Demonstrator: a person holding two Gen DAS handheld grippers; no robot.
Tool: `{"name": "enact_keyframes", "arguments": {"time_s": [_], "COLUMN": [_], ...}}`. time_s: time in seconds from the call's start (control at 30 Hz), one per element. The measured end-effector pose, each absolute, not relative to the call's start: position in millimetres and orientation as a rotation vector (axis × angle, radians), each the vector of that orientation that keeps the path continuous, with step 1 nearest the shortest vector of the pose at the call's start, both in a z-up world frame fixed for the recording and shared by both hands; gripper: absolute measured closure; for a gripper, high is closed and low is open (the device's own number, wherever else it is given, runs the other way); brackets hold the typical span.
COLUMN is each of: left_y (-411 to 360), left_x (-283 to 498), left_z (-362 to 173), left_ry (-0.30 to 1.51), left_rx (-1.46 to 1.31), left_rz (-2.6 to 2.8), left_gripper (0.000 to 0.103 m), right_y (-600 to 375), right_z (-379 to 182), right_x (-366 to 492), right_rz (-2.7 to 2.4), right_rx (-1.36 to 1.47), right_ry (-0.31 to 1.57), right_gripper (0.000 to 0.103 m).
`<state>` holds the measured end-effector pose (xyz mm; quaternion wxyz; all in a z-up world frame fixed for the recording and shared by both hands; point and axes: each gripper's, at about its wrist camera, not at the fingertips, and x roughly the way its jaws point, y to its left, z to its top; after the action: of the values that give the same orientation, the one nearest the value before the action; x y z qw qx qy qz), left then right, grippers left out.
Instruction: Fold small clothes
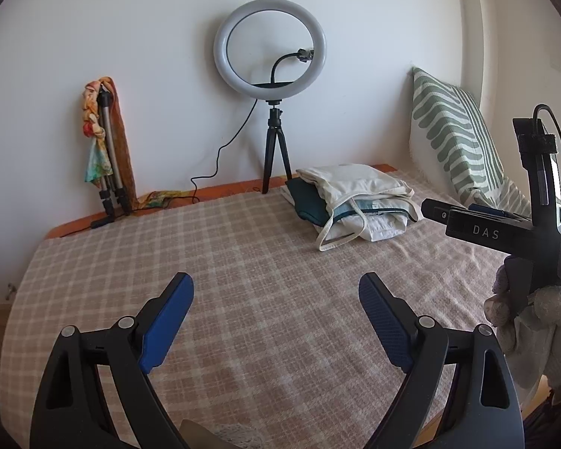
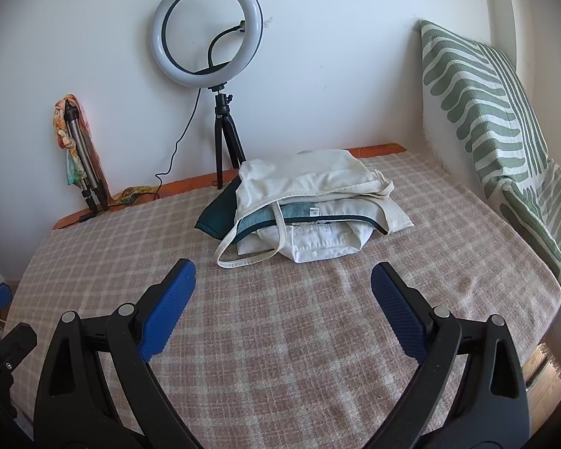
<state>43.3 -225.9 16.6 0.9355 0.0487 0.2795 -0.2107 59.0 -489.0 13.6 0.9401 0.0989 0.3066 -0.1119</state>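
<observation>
A pile of small clothes (image 2: 306, 205), cream and white with a teal piece under it, lies on the checked blanket (image 2: 280, 336) toward the far side of the bed. The same pile of clothes (image 1: 351, 202) shows right of centre in the left wrist view. My left gripper (image 1: 276, 284) hovers open over bare blanket (image 1: 243, 262), well short of the pile. My right gripper (image 2: 283, 271) is open too, its blue pads just short of the pile's near edge, with nothing between them. The right gripper's body (image 1: 512, 232), held by a gloved hand (image 1: 542, 321), appears at the right of the left wrist view.
A ring light on a small tripod (image 2: 220, 86) stands at the wall behind the pile, its cable trailing left. A folded tripod wrapped in a colourful scarf (image 2: 78, 149) leans at the far left. A green-striped pillow (image 2: 486, 112) lines the right wall.
</observation>
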Motion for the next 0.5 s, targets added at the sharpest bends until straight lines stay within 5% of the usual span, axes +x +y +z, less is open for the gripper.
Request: {"name": "enact_keyframes", "arguments": {"time_s": [0.5], "left_y": [-224.5], "left_x": [39.8], "left_z": [20.0], "left_ry": [0.558], "left_rx": [0.104], "left_rz": [-0.432], "left_gripper": [0.013], "right_y": [-490.6], "right_z": [12.4], "right_x": [58.2], "right_rz": [-0.231], "right_rx": [0.221], "right_ry": [0.618], "right_gripper": [0.006]}}
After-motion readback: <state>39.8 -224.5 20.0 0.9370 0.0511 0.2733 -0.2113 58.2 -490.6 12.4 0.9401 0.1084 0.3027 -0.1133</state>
